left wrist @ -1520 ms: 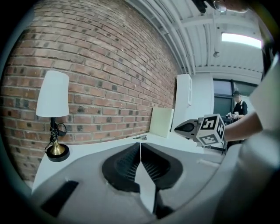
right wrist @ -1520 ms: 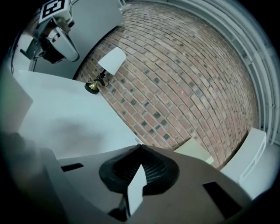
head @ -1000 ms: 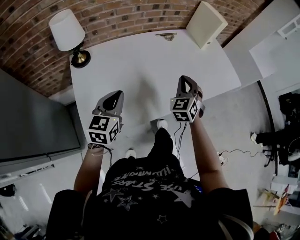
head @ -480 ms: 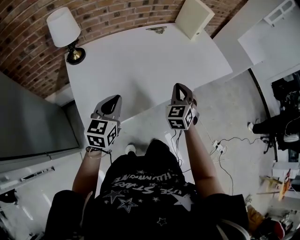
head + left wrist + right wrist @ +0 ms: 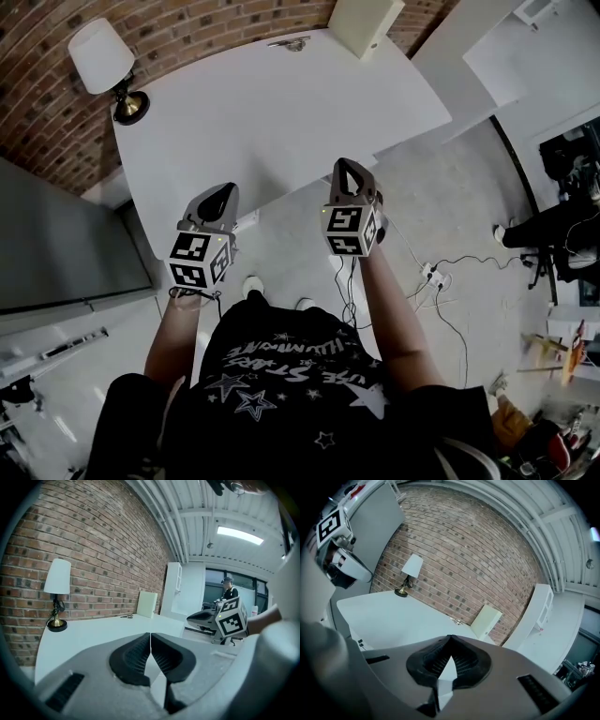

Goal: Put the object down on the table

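At far left, a white-shaded lamp (image 5: pixel 98 58) stands on the white table (image 5: pixel 281 112). Your left gripper (image 5: pixel 217 194) has its jaws pressed together with nothing between them. Your right gripper (image 5: pixel 348 171) is closed and empty too. Both hover at the table's near edge, tips pointing across it. Neither tool carries an object to put down. The only small item visible is a metal piece (image 5: pixel 290 43) at the far edge beside a cream panel (image 5: pixel 364 23), well apart from both grippers and nearer your right.
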Action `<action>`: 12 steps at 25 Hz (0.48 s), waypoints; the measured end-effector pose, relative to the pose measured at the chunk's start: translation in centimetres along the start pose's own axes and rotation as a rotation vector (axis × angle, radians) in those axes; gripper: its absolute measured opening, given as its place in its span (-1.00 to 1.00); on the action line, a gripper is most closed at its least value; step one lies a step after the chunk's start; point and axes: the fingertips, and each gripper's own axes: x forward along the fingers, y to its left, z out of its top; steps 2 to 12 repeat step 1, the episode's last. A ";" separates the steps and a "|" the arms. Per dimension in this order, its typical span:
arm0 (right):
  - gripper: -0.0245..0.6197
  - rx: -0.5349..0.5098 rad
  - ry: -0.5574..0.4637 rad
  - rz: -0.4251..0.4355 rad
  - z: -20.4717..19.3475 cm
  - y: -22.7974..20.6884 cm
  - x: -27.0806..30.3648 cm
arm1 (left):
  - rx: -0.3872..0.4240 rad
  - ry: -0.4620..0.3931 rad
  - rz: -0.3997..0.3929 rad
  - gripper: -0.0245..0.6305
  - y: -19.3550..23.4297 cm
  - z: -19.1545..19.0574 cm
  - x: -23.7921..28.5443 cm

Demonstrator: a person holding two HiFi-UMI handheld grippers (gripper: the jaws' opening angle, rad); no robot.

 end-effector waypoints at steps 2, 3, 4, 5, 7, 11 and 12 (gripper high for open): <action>-0.92 0.010 -0.005 0.003 -0.2 -0.5 -0.3 | 0.000 0.000 0.002 -0.86 -0.6 0.1 0.3; -0.92 0.010 -0.005 0.003 -0.2 -0.5 -0.3 | 0.000 0.000 0.002 -0.86 -0.6 0.1 0.3; -0.92 0.010 -0.005 0.003 -0.2 -0.5 -0.3 | 0.000 0.000 0.002 -0.86 -0.6 0.1 0.3; -0.92 0.010 -0.005 0.003 -0.2 -0.5 -0.3 | 0.000 0.000 0.002 -0.86 -0.6 0.1 0.3; -0.92 0.010 -0.005 0.003 -0.2 -0.5 -0.3 | 0.000 0.000 0.002 -0.86 -0.6 0.1 0.3; -0.92 0.010 -0.005 0.003 -0.2 -0.5 -0.3 | 0.000 0.000 0.002 -0.86 -0.6 0.1 0.3; -0.92 0.010 -0.005 0.003 -0.2 -0.5 -0.3 | 0.000 0.000 0.002 -0.86 -0.6 0.1 0.3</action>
